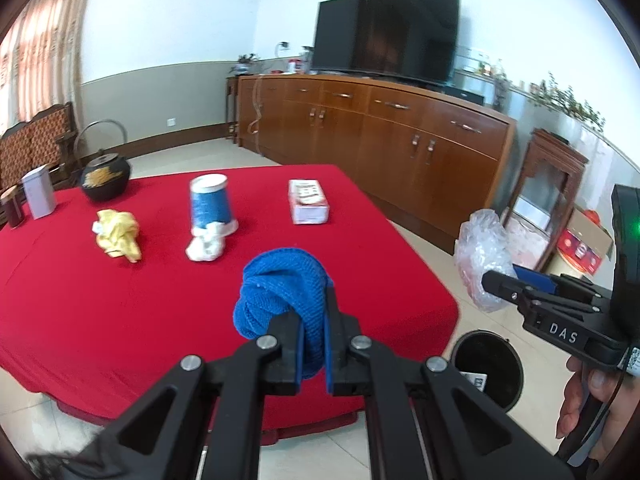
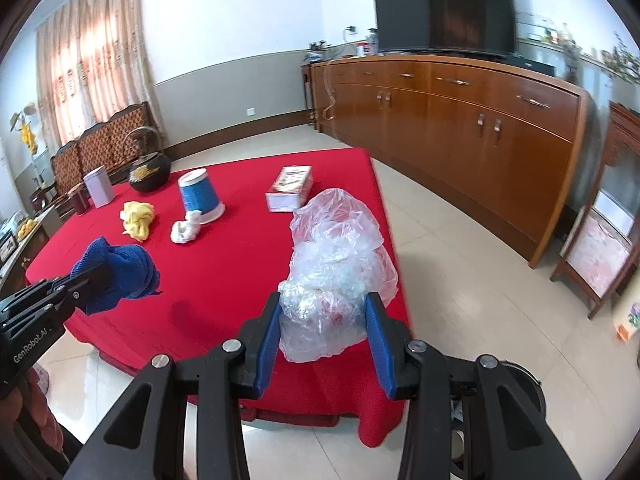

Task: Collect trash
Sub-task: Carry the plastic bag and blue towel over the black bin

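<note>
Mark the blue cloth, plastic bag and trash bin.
blue cloth (image 1: 280,292), left wrist view, middle of the bunched knit.
plastic bag (image 2: 336,268), right wrist view, crumpled middle.
trash bin (image 1: 490,364), left wrist view, dark interior.

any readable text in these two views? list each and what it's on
"DAS": on the right tongs, seen from the left wrist view.
"GenRobot.AI": on the left tongs, seen from the right wrist view.
Box on the red table: print too blurred to read.
Label in the bin: too small to read.
</note>
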A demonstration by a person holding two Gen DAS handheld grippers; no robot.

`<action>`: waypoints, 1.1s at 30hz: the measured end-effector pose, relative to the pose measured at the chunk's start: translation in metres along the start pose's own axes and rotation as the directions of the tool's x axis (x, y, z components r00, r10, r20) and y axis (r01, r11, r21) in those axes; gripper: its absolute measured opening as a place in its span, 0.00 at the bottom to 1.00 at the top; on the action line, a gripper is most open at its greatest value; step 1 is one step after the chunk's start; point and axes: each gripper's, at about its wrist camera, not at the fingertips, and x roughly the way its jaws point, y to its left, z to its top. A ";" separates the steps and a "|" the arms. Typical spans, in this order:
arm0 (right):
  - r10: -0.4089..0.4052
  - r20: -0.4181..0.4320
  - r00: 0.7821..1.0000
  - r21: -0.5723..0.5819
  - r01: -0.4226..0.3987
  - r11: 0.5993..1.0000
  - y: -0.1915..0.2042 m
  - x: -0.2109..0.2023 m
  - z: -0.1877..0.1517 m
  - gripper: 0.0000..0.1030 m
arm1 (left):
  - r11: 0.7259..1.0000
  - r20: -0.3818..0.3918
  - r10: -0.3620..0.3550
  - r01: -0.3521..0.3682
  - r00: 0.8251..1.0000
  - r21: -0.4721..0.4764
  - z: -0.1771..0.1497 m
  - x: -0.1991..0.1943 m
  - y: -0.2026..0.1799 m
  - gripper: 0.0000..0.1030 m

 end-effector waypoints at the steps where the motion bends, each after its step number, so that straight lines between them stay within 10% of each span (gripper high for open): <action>1: -0.011 0.001 1.000 0.009 0.011 1.000 -0.008 -0.005 -0.003 0.42 | 1.000 0.000 -0.009 0.009 1.000 0.005 0.000 0.000 -0.006 0.08; 33: -0.247 -0.102 0.964 0.181 0.262 0.948 -0.181 -0.058 -0.089 0.42 | 0.935 -0.139 -0.296 0.317 0.945 0.162 -0.031 0.053 -0.182 0.08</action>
